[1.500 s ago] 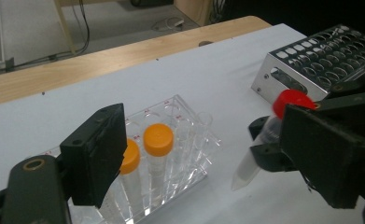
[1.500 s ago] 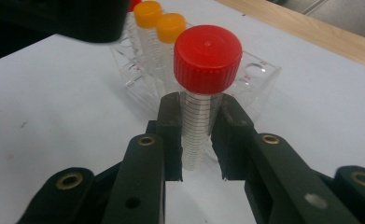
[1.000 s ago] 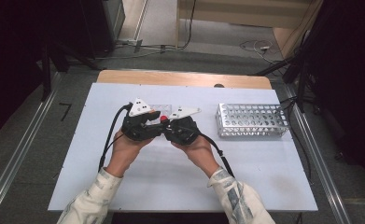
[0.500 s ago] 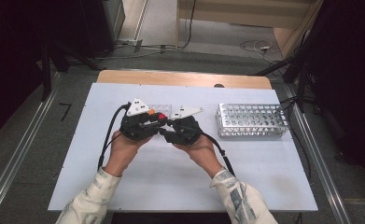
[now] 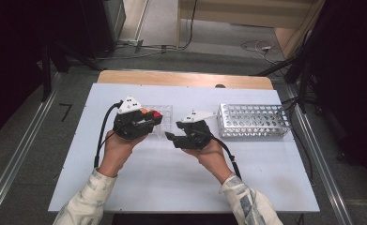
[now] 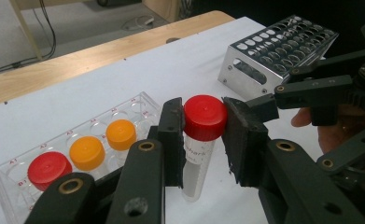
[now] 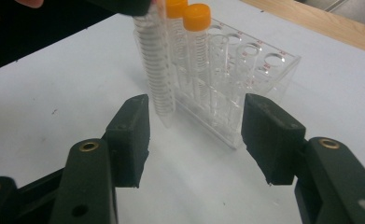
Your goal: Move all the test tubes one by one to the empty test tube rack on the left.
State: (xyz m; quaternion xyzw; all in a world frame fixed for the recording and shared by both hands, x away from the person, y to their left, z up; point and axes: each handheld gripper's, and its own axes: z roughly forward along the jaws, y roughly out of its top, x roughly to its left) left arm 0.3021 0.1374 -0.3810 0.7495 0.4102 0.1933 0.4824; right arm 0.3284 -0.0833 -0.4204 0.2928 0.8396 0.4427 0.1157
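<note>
The left hand-held gripper is clamped on the cap of a red-capped tube lifted just beside the clear rack, the right hand-held gripper waits with jaws apart, and the metal rack on the bench likely awaits it.

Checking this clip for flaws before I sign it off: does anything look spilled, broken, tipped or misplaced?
Nothing stands out. The left tool holds a red-capped tube by its cap beside the clear rack; the rack's capped tubes stand upright, the metal rack sits level, and the white tabletop shows no spills.
</note>
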